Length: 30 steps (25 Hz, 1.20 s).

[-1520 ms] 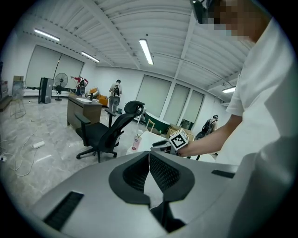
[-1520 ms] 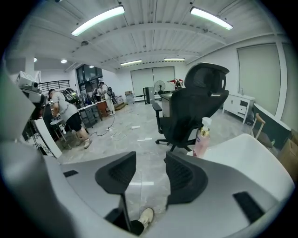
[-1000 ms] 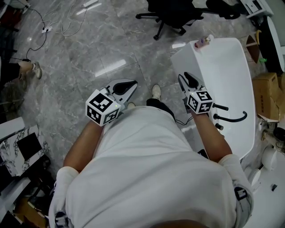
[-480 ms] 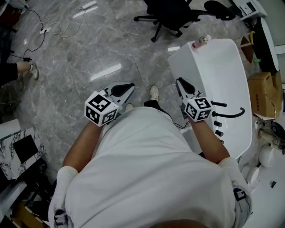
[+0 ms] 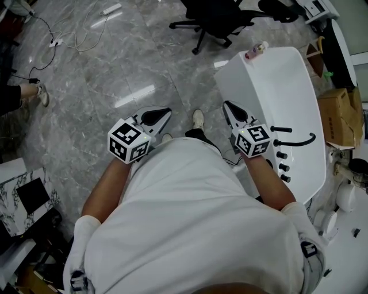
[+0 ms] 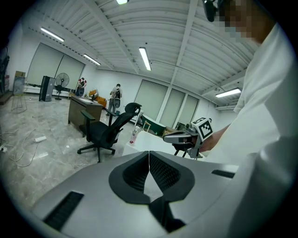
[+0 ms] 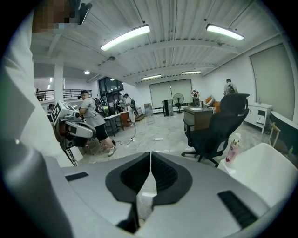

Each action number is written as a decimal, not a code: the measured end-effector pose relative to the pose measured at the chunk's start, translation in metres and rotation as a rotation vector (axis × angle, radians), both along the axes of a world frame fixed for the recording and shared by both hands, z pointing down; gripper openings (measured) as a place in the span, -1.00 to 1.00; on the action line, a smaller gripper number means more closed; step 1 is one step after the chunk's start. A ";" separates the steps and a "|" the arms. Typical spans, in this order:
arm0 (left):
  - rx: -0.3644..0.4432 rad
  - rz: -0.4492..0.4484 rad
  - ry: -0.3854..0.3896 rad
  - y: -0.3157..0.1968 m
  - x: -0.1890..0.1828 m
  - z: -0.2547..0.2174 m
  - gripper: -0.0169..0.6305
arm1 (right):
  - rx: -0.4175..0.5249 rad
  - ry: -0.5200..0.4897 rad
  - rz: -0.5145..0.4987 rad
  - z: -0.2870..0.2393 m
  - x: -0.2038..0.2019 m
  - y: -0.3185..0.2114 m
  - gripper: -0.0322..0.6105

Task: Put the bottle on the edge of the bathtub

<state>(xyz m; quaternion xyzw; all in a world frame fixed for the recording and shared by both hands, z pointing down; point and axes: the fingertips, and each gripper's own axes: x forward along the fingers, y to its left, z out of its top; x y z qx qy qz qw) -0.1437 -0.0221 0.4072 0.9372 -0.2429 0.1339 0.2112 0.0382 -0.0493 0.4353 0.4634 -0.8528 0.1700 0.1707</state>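
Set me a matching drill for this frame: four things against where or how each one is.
Things:
1 bottle
2 office chair
3 cardboard box
4 left tongs

Place or state:
A shut, empty
B on the far corner of the bathtub
C black, on the floor past the bathtub
D brown, beside the bathtub

Pairs: 1-B, 2-C, 3-D, 4-A
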 end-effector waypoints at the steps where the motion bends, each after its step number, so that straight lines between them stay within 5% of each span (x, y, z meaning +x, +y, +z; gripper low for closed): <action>1: 0.000 0.000 0.000 0.002 0.000 0.000 -0.89 | 0.001 0.000 -0.002 -0.001 -0.001 0.002 -0.84; 30: -0.005 0.011 0.004 0.017 0.004 0.002 -0.89 | -0.003 0.005 -0.023 -0.001 -0.005 0.023 -0.88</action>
